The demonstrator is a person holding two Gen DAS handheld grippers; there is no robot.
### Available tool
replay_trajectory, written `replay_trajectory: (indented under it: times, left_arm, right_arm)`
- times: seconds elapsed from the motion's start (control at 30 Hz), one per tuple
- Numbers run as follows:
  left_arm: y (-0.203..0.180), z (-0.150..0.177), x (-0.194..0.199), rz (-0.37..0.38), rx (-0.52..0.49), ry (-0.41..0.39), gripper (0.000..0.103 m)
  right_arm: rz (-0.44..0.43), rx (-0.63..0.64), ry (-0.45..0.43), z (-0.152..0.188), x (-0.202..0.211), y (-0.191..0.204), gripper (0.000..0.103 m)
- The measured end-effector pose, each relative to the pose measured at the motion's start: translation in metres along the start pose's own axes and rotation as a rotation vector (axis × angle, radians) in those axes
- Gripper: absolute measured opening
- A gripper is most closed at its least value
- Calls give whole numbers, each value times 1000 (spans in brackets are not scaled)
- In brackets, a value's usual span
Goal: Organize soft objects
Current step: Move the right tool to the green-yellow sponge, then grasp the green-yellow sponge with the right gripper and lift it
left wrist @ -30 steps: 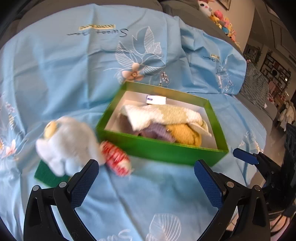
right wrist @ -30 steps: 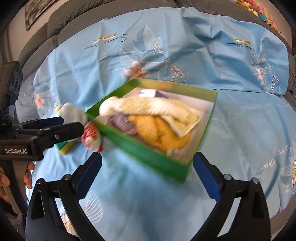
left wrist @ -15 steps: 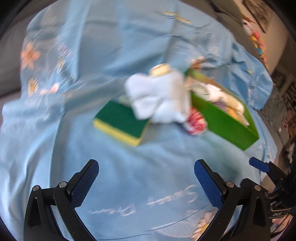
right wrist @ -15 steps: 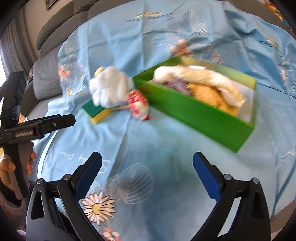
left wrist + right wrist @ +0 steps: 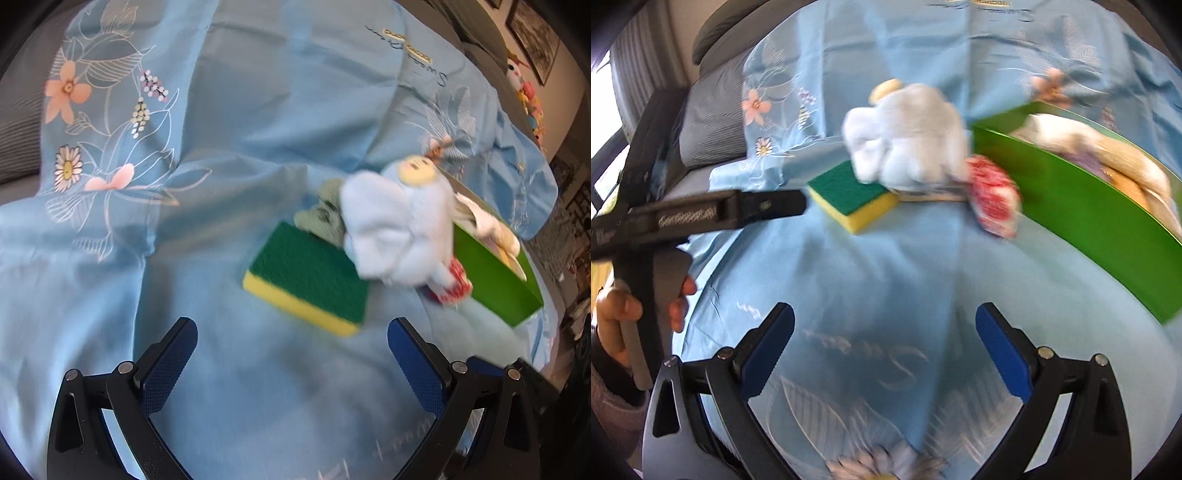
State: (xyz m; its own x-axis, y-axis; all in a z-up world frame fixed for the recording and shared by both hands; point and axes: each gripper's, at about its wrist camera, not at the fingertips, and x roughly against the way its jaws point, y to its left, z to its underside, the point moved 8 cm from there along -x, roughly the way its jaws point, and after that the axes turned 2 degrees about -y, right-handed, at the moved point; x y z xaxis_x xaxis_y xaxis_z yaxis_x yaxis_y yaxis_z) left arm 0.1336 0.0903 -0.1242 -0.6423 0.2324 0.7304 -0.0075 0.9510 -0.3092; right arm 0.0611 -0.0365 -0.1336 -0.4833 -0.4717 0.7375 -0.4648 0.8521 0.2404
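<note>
I see the blue cloth under everything, then the green box ahead-right of my right gripper, its far end cut off. The pale plush, blurred, lies ahead of my left gripper, overlapping the green-and-yellow sponge and half hiding the red-white toy. Both jaws gape empty

Left wrist view: low over the blue sheet, facing forward and down between its own fingers; sponge near, just right of centre; green box at far right.
Right wrist view: similar height, placed further right, angled leftward; left gripper enters from the left edge.
Shared field: sponge, pale plush toy, red-and-white item, box. Both views motion-blurred.
</note>
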Motion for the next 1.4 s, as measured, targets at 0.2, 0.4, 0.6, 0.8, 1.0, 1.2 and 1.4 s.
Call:
replay_trajectory:
  times: [0.2, 0.4, 0.6, 0.8, 1.0, 1.2, 1.4]
  left_arm:
    - [13, -17, -37, 21, 26, 45, 103]
    - [10, -24, -52, 64, 35, 48, 93]
    - [6, -22, -59, 98, 36, 68, 66]
    - [1, -15, -49, 102, 25, 62, 59]
    - [-6, 2, -26, 102, 18, 62, 59]
    - [-23, 21, 21, 101, 19, 28, 59]
    - [-54, 24, 67, 123, -21, -39, 59]
  right_arm:
    - [-21, 36, 8, -27, -43, 22, 87]
    - [6, 26, 42, -46, -78, 23, 68]
    - [8, 2, 57, -54, -93, 18, 50]
    - [-17, 1, 53, -53, -90, 17, 41]
    - [-53, 1, 53, -42, -70, 25, 39]
    - [-93, 19, 30, -23, -26, 41, 39]
    - [-114, 21, -42, -18, 25, 47, 39]
